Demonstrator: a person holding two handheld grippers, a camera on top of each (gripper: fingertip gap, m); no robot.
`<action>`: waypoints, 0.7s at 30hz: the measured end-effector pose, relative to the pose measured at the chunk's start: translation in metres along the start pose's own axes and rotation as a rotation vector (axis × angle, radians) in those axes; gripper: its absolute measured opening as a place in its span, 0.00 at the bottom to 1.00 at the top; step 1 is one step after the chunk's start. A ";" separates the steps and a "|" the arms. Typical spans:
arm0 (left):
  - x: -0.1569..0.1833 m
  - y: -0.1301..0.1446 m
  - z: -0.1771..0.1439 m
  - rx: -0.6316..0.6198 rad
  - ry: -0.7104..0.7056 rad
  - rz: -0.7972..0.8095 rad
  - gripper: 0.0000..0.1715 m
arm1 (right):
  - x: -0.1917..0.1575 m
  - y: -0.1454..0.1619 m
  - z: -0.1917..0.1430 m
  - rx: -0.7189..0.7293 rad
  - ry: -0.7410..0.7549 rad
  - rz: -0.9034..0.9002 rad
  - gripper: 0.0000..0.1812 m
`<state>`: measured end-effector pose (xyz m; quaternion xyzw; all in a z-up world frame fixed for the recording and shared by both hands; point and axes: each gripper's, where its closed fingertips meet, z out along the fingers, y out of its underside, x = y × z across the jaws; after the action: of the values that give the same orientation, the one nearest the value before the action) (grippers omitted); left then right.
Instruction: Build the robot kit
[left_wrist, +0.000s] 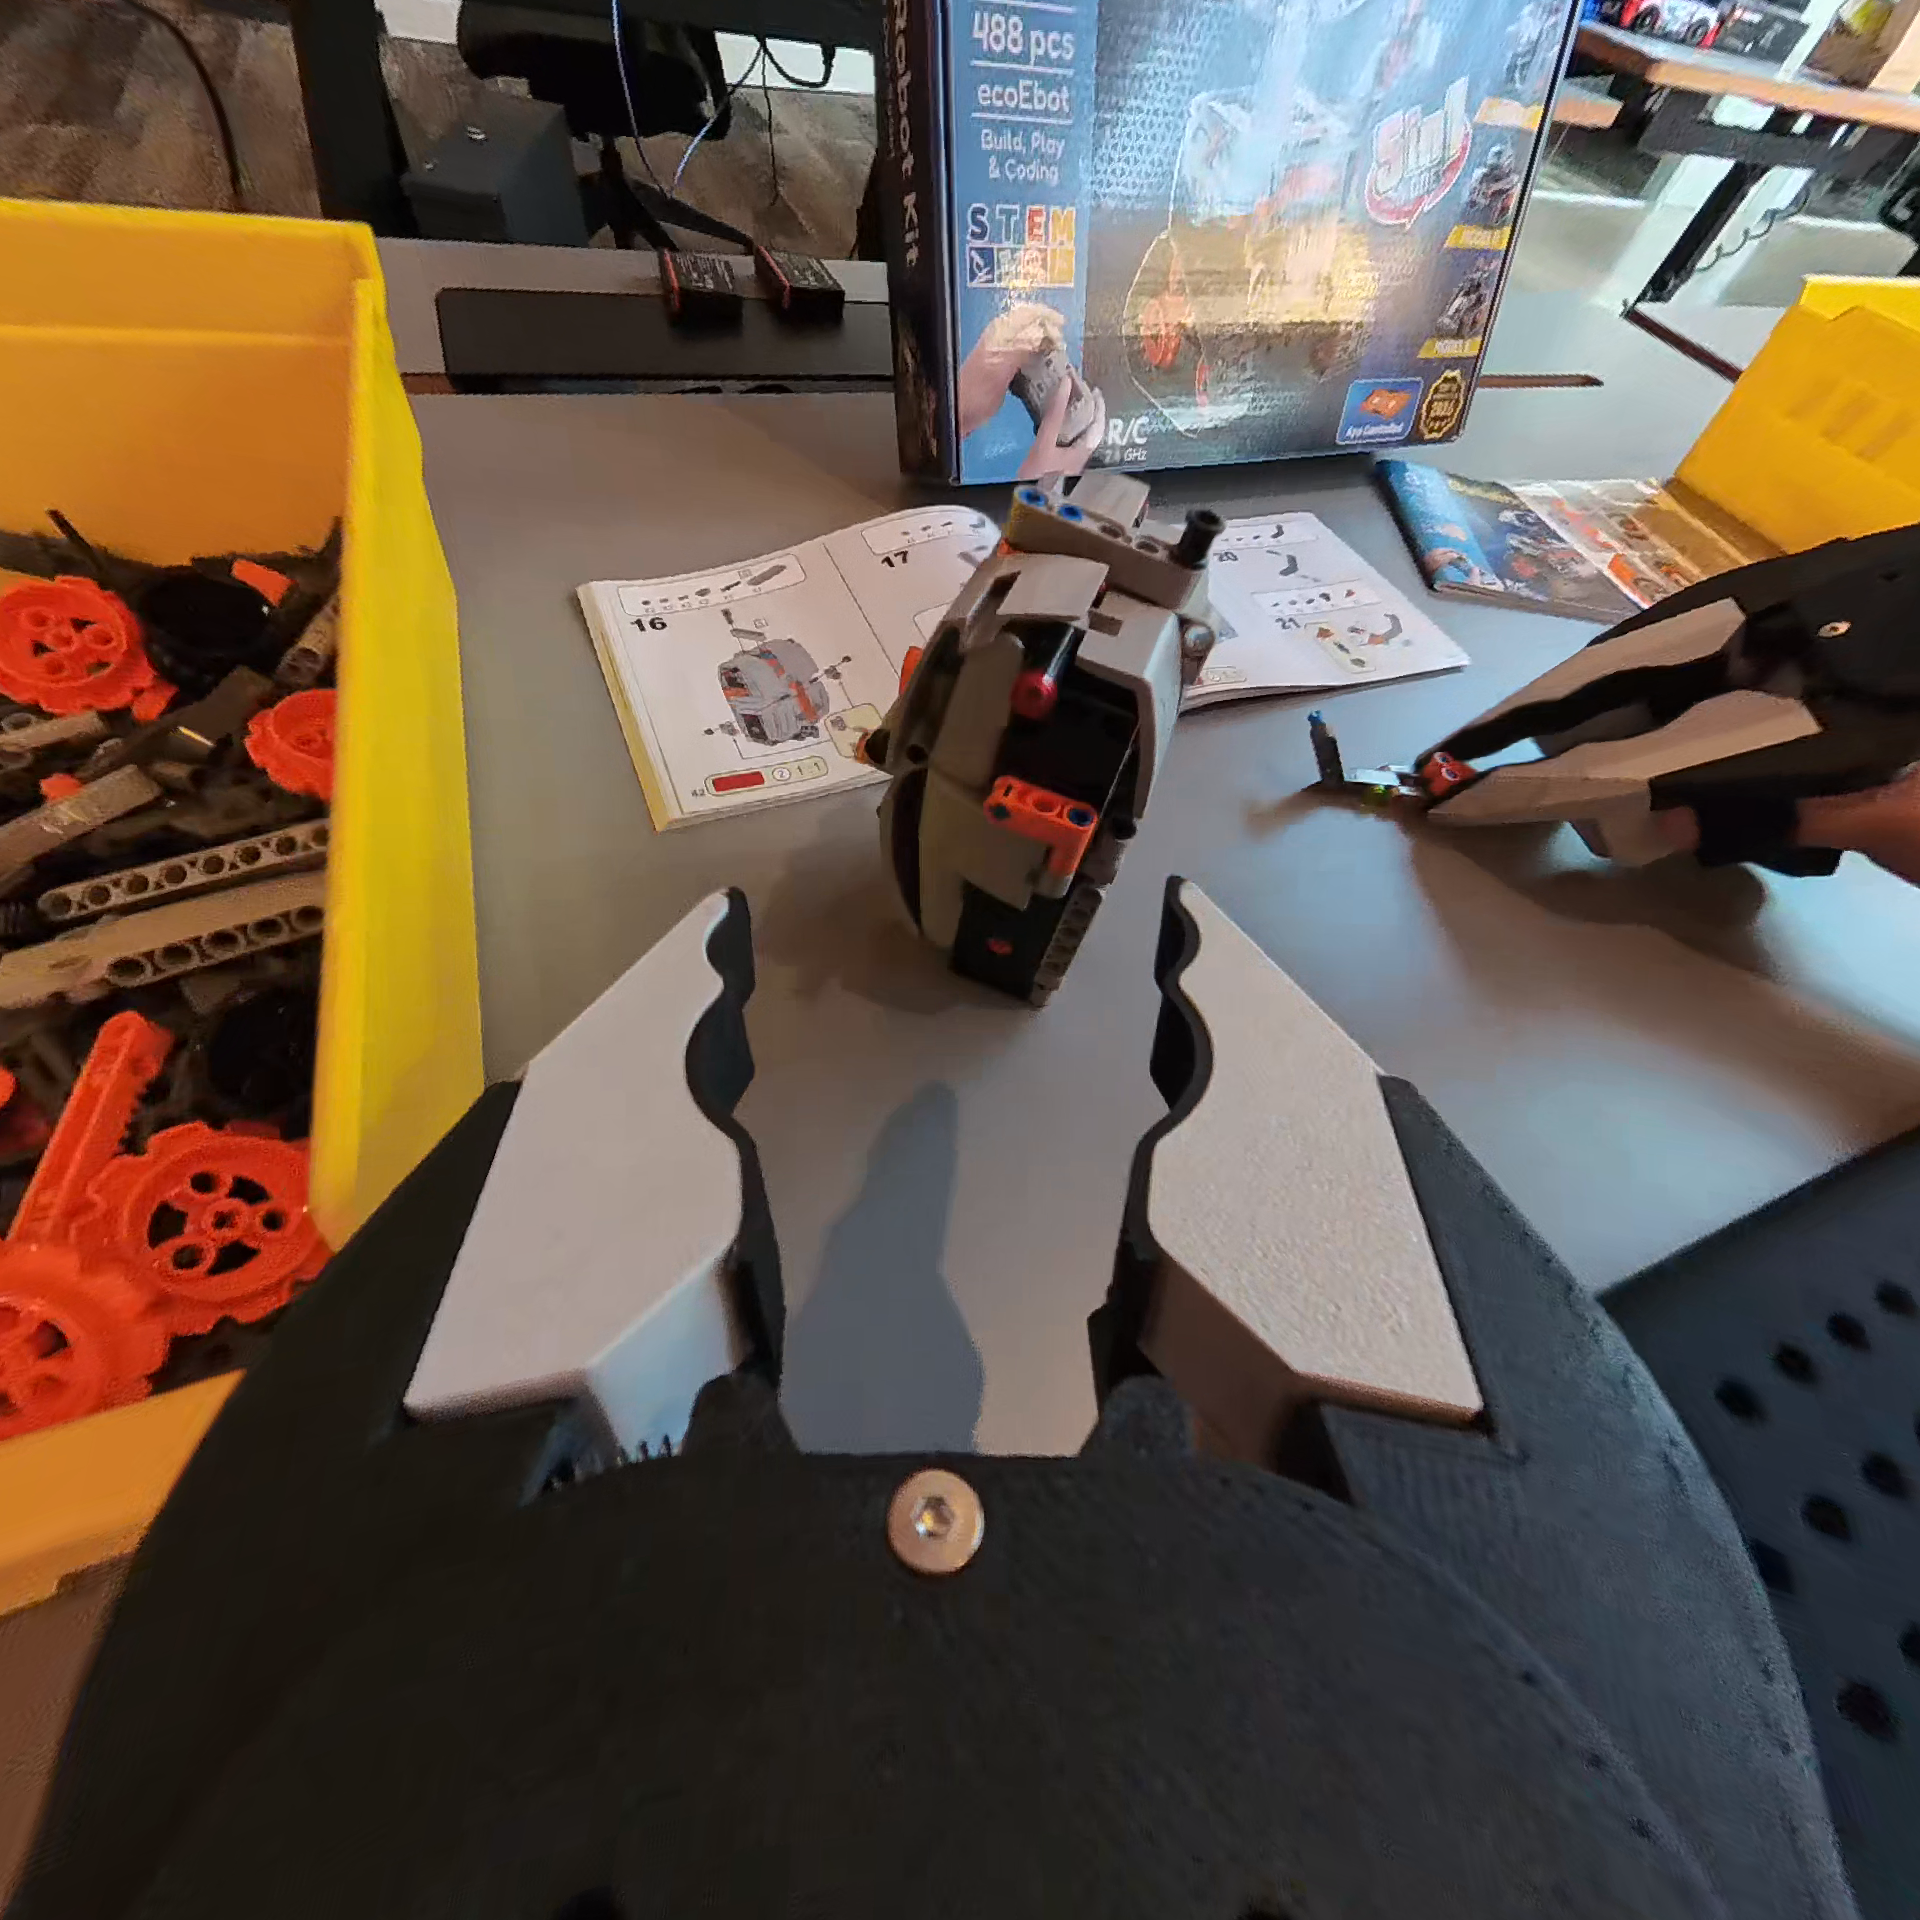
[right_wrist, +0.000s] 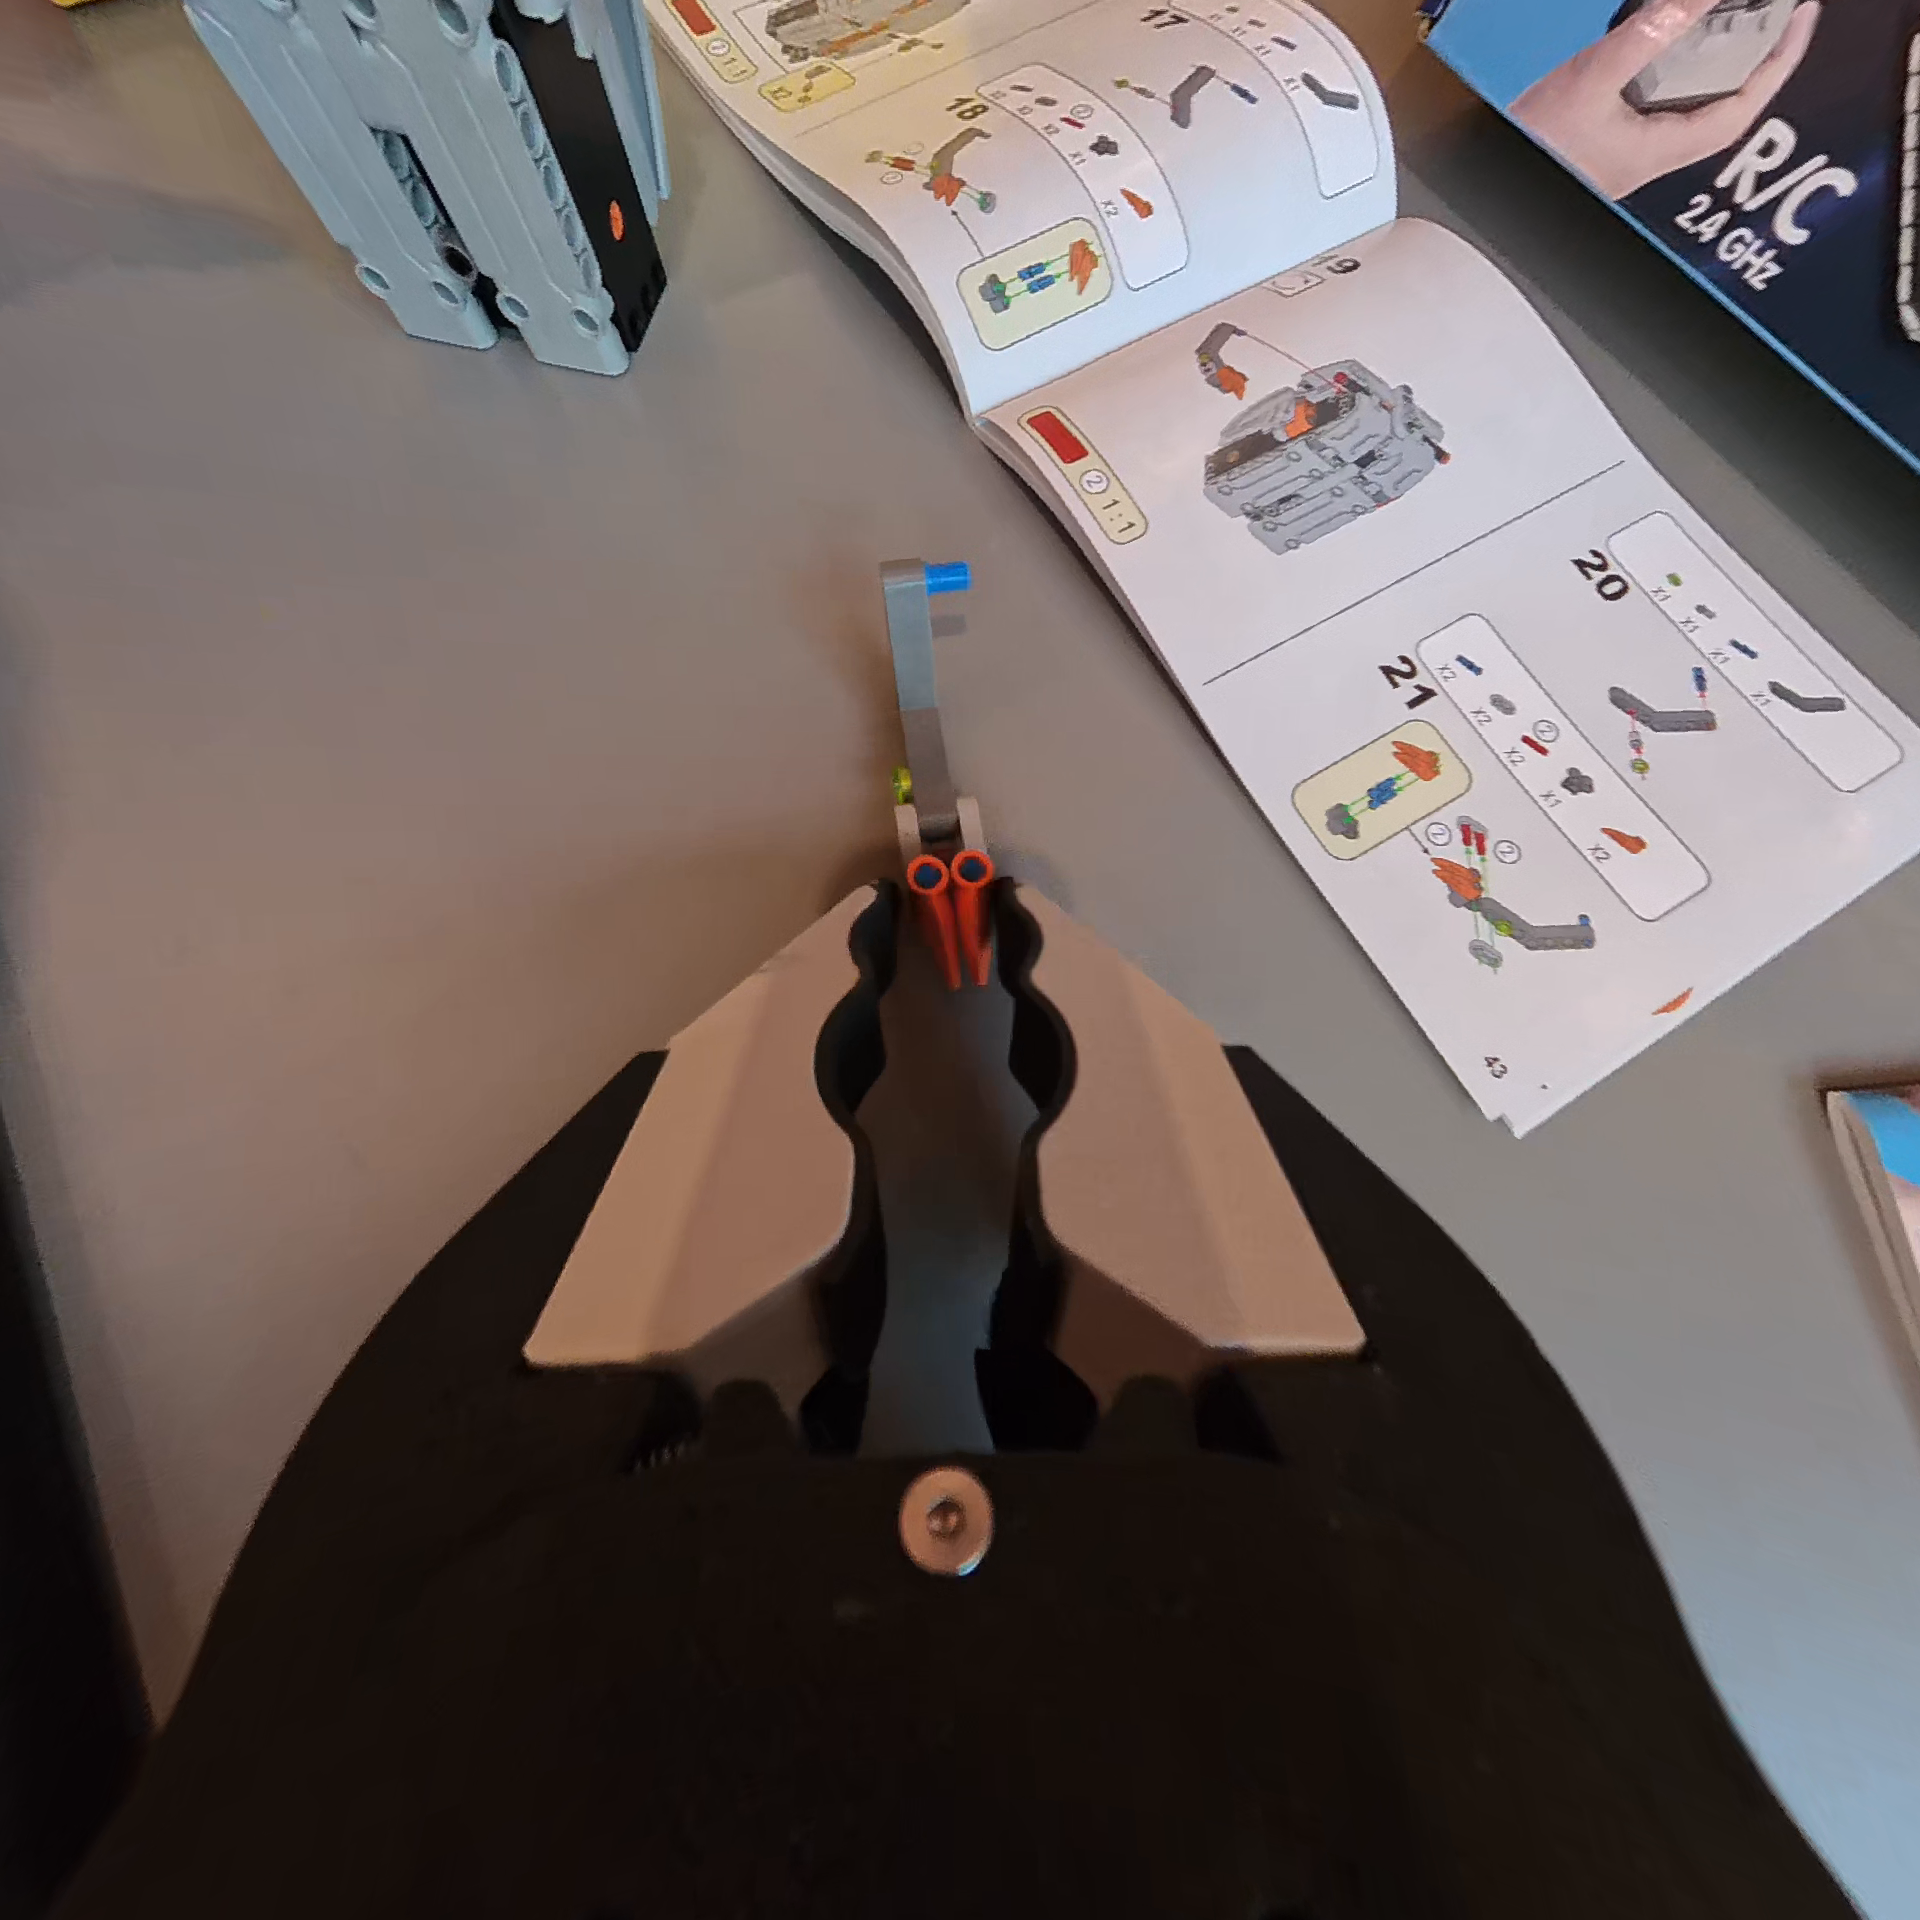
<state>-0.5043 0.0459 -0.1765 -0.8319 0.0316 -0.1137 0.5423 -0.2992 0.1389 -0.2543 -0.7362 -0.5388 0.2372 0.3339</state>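
A grey, black and orange brick model (left_wrist: 1029, 779) stands upright on the grey table (left_wrist: 1351, 1039). My left gripper (left_wrist: 954, 902) is open and empty, its fingertips just short of the model's base on either side. My right gripper (right_wrist: 948, 899) is shut on a small assembly: two orange pieces (right_wrist: 948, 914) joined to a bent grey beam (right_wrist: 914, 686) with a blue pin (right_wrist: 948, 577) at its far end. It holds the assembly low at the table, right of the model (right_wrist: 468, 177). The right gripper also shows in the left wrist view (left_wrist: 1444, 774).
A yellow bin (left_wrist: 395, 727) of orange, grey and black parts stands at the left. An open instruction booklet (left_wrist: 748, 675) lies behind the model, a blue kit box (left_wrist: 1247, 208) beyond it. A second booklet (left_wrist: 1507, 540) and another yellow bin (left_wrist: 1829, 416) are at the right. The tips of one gripper are about 25 cm away from the tips of the other.
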 end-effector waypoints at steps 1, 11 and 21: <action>0.000 0.000 -0.003 0.005 0.008 -0.011 0.45 | -0.001 0.000 0.000 0.000 -0.002 -0.001 0.09; 0.001 0.032 -0.005 -0.080 0.035 -0.018 0.38 | -0.012 -0.017 -0.005 0.062 0.018 -0.028 0.08; 0.015 0.031 -0.008 -0.055 0.127 -0.065 0.29 | -0.048 -0.045 -0.007 0.169 -0.015 0.000 0.08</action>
<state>-0.4892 0.0239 -0.1993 -0.8382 0.0421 -0.1828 0.5122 -0.3375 0.1005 -0.2168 -0.7035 -0.5194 0.2874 0.3907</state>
